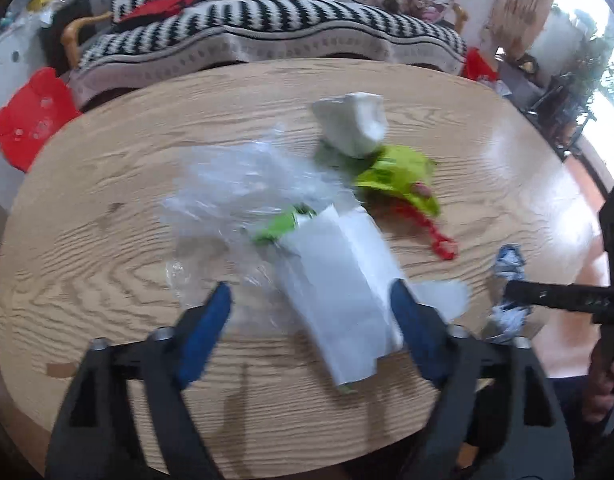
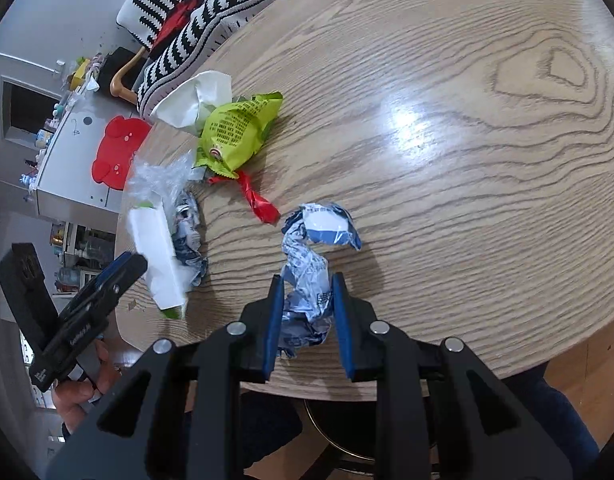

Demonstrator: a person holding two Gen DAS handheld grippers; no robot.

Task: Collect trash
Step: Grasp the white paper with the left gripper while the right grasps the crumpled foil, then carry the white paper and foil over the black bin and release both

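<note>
Most of the trash is still lying on the round wooden table (image 2: 487, 128), so the collecting looks to be at an early stage, and no bin or bag for it is showing in either view. A white carton (image 1: 343, 292) is lying beside a sheet of clear plastic film (image 1: 243, 184); further back a crumpled tissue (image 1: 353, 122) is resting against a green snack wrapper (image 2: 235, 132), with a red twisted scrap (image 2: 259, 200) just beside it. The right gripper (image 2: 307, 312) is pointing steeply down at the near table edge, its jaws clamped on a crumpled blue-and-white wrapper (image 2: 319, 240) that is still touching the tabletop. The left gripper (image 1: 311, 328) is also tilting steeply down over the carton, its jaws standing wide apart with the carton between them and not squeezing it; the left-wrist view is blurring.
</note>
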